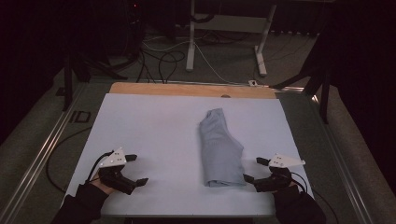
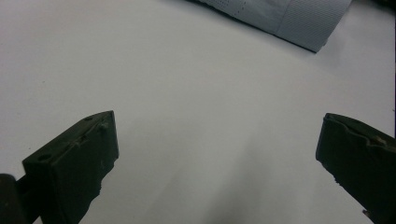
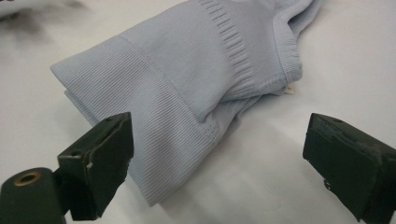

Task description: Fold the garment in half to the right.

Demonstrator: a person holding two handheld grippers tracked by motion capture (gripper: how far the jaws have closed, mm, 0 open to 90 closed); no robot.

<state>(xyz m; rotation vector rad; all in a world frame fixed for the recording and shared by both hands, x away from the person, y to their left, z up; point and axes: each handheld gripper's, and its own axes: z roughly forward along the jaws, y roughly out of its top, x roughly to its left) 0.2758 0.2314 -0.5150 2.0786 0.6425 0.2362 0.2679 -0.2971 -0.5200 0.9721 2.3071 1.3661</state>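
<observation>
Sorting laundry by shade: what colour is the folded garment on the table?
Pale blue-grey, with ribbed bands; the folded garment shows best in the right gripper view.

Both tongs, left tongs (image 1: 137,169) and right tongs (image 1: 255,169), are chunky black things with grey three-cornered plates on top, cables trailing behind, dark sleeves.

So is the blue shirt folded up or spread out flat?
Folded. The blue shirt lies as a narrow bundle on the white table cover, and the right gripper view shows its ribbed layers doubled over each other.
</observation>
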